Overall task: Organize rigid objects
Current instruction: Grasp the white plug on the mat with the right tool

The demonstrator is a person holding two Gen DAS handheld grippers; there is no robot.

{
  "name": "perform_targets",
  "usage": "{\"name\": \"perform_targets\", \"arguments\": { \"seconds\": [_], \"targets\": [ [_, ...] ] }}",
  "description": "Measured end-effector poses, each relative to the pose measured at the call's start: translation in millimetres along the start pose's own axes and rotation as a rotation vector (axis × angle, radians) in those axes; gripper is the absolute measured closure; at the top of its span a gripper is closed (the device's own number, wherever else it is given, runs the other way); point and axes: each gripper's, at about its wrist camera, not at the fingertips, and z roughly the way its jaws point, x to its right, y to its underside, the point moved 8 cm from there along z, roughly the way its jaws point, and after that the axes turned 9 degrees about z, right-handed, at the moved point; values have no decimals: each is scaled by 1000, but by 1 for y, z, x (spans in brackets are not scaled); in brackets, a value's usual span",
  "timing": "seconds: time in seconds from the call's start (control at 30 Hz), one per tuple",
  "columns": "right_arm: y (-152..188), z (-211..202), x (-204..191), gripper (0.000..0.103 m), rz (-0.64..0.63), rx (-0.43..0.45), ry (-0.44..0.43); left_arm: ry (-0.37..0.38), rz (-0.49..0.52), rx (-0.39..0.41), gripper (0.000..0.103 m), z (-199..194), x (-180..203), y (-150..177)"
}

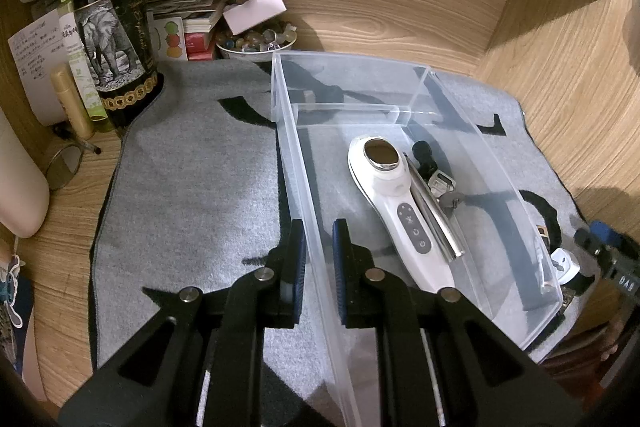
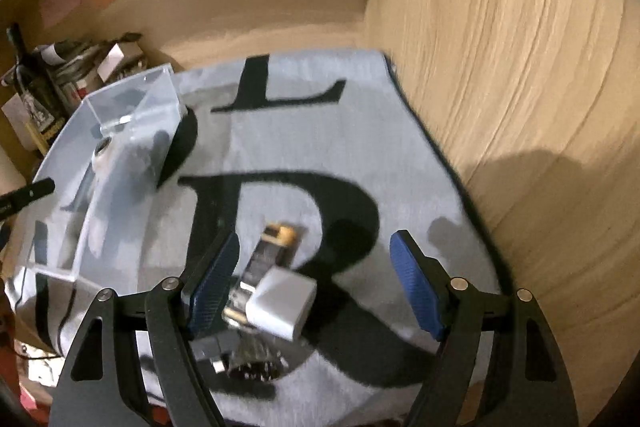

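On the grey mat (image 1: pixel 192 187) with big black letters stands a clear plastic bin (image 1: pixel 400 87), and inside it lie a white handheld device (image 1: pixel 394 195), a metal clip (image 1: pixel 434 215) just beside it and a small black-and-silver piece (image 1: pixel 436 183) next to those. The left gripper (image 1: pixel 319 267) straddles the bin's near-left wall with its jaws drawn close on either side of it, clasping the wall. The right gripper (image 2: pixel 314 283) hangs with jaws spread wide and holding nothing, above a white charger block (image 2: pixel 280 303) that rests on a dark, gold-tipped flat object (image 2: pixel 268 259) on the mat, outside the bin.
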Motion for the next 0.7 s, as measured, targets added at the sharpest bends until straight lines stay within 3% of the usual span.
{"name": "perform_targets", "arguments": {
  "seconds": [0.07,0.5,0.7],
  "targets": [
    [5,1,1,30,6,-10,0,-1,0,0,90,0,0,0],
    [27,8,-2,75,33,-100,-73,-1,0,1,90,0,0,0],
    [22,5,-1,76,43,-71,-76,1,-1,0,90,0,1,0]
  ]
}}
